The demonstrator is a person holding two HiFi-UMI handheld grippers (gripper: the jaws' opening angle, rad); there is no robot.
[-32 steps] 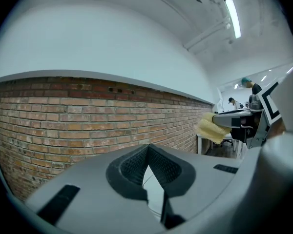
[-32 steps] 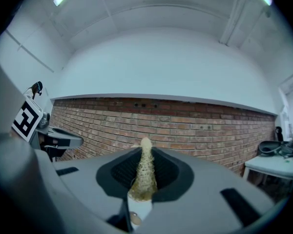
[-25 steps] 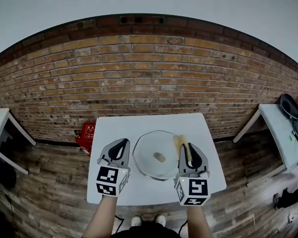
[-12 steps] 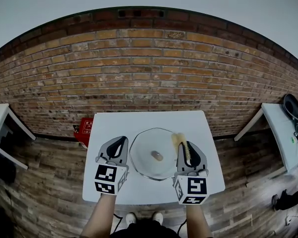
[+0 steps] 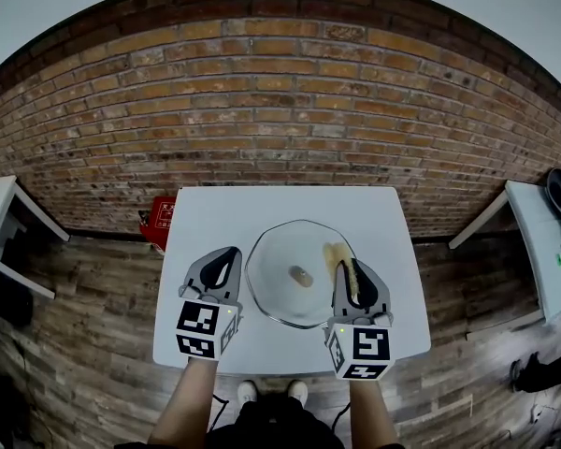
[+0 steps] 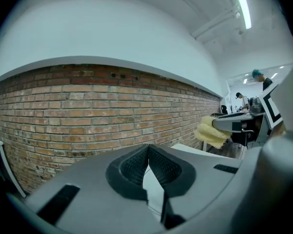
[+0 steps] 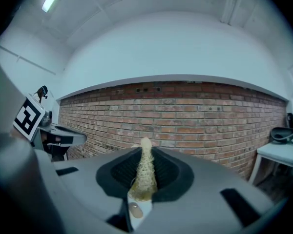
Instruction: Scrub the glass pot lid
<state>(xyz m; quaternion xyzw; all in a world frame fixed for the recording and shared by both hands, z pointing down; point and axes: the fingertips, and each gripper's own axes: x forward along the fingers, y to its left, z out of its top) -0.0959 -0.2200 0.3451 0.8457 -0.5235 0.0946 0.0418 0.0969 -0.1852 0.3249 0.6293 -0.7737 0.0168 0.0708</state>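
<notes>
On white square tabletop (image 5: 262,213), centre: glass pot lid (image 5: 280,293), round, clear, shallow dome, small rounded knob (image 5: 301,276) in the middle. Lid lies flat between the two grippers.

Left hand-held gripper (image 5: 228,256) sits just beside the lid's left rim, apart from it. Its jaws are fully together with nothing between them; the left gripper view shows dark ribbed pads (image 6: 136,167) meeting at the tip.

Right hand-held gripper (image 5: 348,267) is clamped on a yellow scrub pad (image 7: 144,172), fibrous, coarse, squeezed into a narrow upright strip. From the head view the pad (image 5: 337,255) pokes out over the lid's right rim; contact with the glass cannot be told.

Grey smooth gripper bodies, black-and-white marker cube (image 5: 206,330) on each. Red brick wall (image 5: 280,110) behind, wood-plank floor (image 5: 93,297).
</notes>
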